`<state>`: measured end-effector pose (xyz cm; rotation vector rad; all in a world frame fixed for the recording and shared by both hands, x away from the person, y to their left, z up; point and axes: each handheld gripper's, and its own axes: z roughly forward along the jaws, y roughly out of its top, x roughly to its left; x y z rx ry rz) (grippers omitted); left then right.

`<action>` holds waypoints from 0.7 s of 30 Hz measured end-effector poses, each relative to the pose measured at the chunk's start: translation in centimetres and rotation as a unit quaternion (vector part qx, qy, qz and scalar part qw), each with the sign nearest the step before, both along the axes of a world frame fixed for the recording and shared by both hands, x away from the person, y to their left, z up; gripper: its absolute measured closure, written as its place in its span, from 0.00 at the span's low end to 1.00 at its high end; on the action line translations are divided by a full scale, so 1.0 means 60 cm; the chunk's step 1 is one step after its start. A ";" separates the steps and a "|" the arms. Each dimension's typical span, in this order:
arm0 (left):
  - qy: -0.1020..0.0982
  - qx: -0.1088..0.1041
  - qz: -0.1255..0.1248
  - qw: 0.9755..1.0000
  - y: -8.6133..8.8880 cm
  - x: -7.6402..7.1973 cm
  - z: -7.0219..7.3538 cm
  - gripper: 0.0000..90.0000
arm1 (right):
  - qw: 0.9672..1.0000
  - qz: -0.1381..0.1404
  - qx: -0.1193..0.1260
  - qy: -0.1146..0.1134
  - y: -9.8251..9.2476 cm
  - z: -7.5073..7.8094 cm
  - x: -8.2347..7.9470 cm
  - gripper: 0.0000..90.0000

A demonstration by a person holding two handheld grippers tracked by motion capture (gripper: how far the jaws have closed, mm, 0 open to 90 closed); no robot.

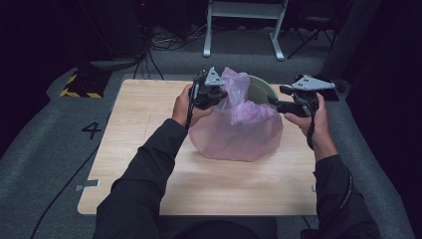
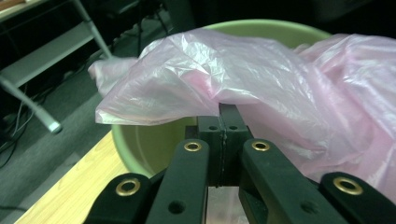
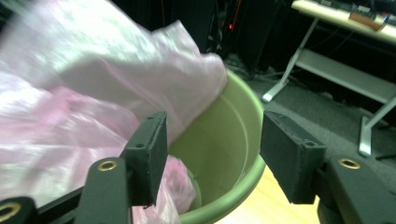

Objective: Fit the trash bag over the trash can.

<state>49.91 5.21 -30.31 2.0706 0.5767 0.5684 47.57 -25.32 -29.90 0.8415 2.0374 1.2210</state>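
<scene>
Plastic film, a pink bag [image 1: 238,127], is draped over the near side of a green bin [image 1: 263,88] at the far middle of the wooden table [image 1: 149,164]; the lining looks roughly half done, with the far and right rim bare. At the left, the left gripper [image 1: 219,94] is clamped tight on a fold of the bag [image 2: 224,79], held above the rim [image 2: 261,25]; at the right, the right gripper [image 1: 278,102] has its jaws spread, nothing between the pads, straddling the bare bin wall [image 3: 233,140]. What remains, I'd judge, is stretching the film over that far edge; the table's near half lies free, the right edge is close.
</scene>
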 end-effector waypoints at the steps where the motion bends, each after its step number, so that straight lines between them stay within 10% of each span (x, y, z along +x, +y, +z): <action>1: 0.003 0.002 0.004 1.000 -0.001 0.003 0.000 1.00 | 1.000 0.010 0.008 -0.003 0.001 0.005 -0.004 0.44; 4: 0.010 0.011 0.019 1.000 -0.001 0.013 -0.003 1.00 | 0.996 0.089 0.015 0.003 0.026 0.016 -0.020 0.41; 10: 0.017 0.020 0.022 0.999 -0.004 0.023 -0.007 1.00 | 0.986 0.161 -0.027 0.025 0.085 0.010 -0.030 0.37; 18: 0.031 0.028 0.014 0.999 -0.004 0.032 -0.008 0.97 | 0.987 0.136 -0.062 0.056 0.106 0.001 -0.004 0.79; 21: 0.037 0.029 0.017 0.999 -0.003 0.035 -0.010 0.78 | 0.989 0.119 -0.064 0.064 0.106 -0.003 0.006 0.98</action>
